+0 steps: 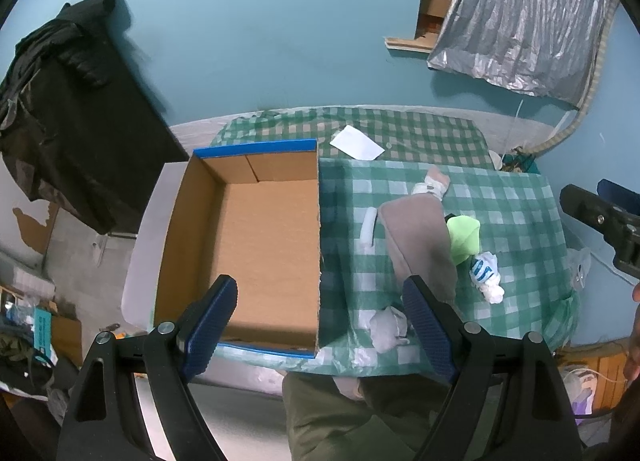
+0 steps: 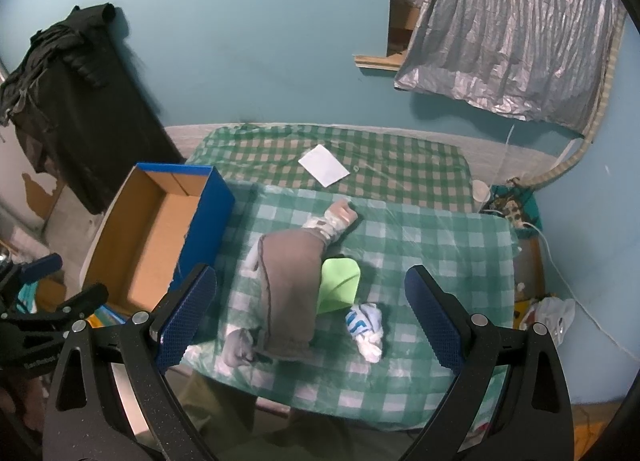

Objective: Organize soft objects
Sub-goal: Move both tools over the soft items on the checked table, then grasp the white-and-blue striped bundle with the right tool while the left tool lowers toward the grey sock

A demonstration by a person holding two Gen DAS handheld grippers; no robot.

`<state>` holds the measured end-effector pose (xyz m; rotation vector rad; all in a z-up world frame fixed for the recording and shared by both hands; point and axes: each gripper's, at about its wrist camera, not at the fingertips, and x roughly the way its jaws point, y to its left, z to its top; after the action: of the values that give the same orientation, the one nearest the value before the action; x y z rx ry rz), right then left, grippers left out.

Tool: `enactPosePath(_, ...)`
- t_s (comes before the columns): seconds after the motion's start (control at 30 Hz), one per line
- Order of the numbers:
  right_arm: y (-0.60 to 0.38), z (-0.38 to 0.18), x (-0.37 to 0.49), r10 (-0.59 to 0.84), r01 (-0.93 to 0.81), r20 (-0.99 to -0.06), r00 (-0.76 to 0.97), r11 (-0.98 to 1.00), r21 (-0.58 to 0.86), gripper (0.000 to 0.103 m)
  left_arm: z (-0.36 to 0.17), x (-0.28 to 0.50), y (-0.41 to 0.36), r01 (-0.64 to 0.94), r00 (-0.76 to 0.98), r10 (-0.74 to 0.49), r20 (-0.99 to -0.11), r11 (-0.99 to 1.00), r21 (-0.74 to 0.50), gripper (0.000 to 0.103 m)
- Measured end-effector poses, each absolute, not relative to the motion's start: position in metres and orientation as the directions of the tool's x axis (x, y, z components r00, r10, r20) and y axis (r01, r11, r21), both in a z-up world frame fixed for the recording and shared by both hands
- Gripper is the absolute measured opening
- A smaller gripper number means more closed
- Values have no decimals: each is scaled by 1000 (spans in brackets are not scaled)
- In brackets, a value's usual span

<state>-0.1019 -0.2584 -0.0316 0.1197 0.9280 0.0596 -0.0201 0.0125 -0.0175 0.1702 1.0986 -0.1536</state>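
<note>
In the left wrist view the left gripper [image 1: 320, 325] is seen at 6 o'clock with its blue-padded jaws spread wide and nothing held between them; one finger hangs over the near part of the cardboard box [image 1: 188, 229], the other over the near edge of the checked tablecloth [image 1: 516, 213]; a crumpled white-grey sock [image 1: 387, 328] lies just inside the right-hand finger, close to the table's near edge. In the right wrist view the right gripper [image 2: 310, 319] is likewise held wide open and empty above the cloth; between its fingers, toward 12 o'clock, a grey folded cloth [image 2: 290, 281] is laid lengthwise, with a grey bundle [image 2: 239, 349] touching its near end at 7 o'clock; a bright green soft piece [image 2: 339, 287] is tucked against its right side, and a white sock with blue print [image 2: 366, 329] lies just beside that at 4 o'clock. Farther on, a pale patterned sock [image 2: 336, 221] rests at the far end of the grey cloth. The box, blue outside and brown within, is set at 10 o'clock beside the pile and nothing is seen on its visible floor. Beyond, a white card [image 2: 324, 165] lies on the far cloth; against the teal wall [image 2: 260, 41] dark clothing [image 2: 76, 109] hangs at 10 o'clock and a silver sheet [image 2: 516, 25] at 1 o'clock.
</note>
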Motion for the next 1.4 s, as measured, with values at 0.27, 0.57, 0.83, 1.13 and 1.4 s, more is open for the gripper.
enactPosePath(0.27,-258,-32,-102,103,0,-795,597,992,129,95,-17,-22,9,214,442,-40,-896,975,62,86)
enactPosePath(0.57,-259,-38,-107,105,-3,-800,590,992,128,95,-22,-22,8,215,423,-40,-905,975,57,86)
enactPosePath(0.83,-262,-45,-106,110,-11,-813,571,992,126,95,-38,-23,3,227,391,-33,-920,972,62,86)
enactPosePath(1.13,-273,-66,-101,138,-20,-829,542,988,151,95,-63,-18,-2,231,356,-16,-935,970,72,86)
enactPosePath(1.4,-288,-99,-96,114,-15,-848,517,992,123,95,-99,-16,-13,240,280,-40,-959,970,30,86)
